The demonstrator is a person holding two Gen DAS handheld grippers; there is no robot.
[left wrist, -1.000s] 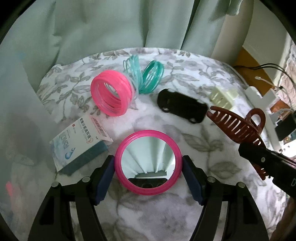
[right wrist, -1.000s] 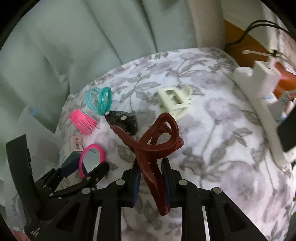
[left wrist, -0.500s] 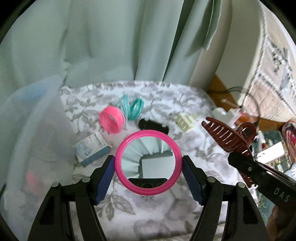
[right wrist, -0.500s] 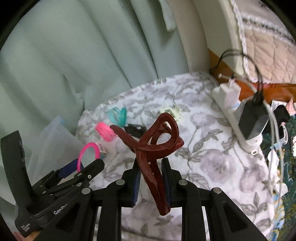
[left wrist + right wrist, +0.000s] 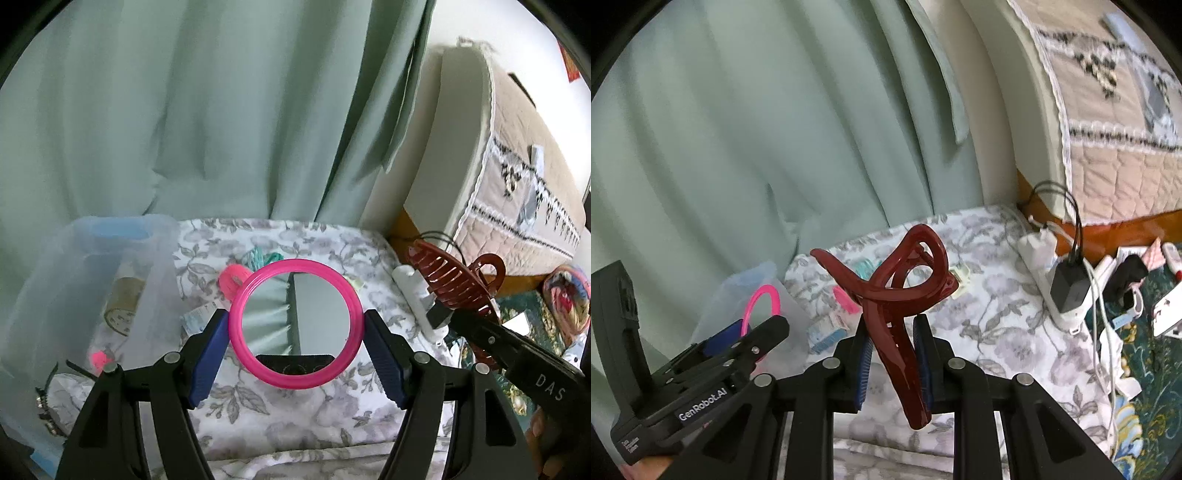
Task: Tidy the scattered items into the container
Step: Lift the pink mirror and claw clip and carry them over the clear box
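My left gripper point(image 5: 295, 326) is shut on a round pink-rimmed mirror point(image 5: 295, 325) and holds it high above the floral cloth point(image 5: 295, 406). My right gripper point(image 5: 894, 352) is shut on a dark red claw hair clip point(image 5: 897, 291), also lifted; the clip also shows in the left wrist view point(image 5: 454, 284). A clear plastic container point(image 5: 85, 295) stands at the left with several items inside. On the cloth far below lie pink bangles point(image 5: 231, 277), teal bangles point(image 5: 258, 254), a small medicine box point(image 5: 827, 332) and a cream hair clip point(image 5: 960, 280).
A white power strip point(image 5: 1056, 284) with a black charger and cables runs along the cloth's right edge. Green curtains point(image 5: 184, 110) hang behind. A bed with a quilted cover point(image 5: 1108, 129) is at the right. Clutter lies on the floor at the right.
Both grippers have risen well above the cloth with the mirror and the red clip. The items on the cloth look much smaller, and the container has come into view at the left.
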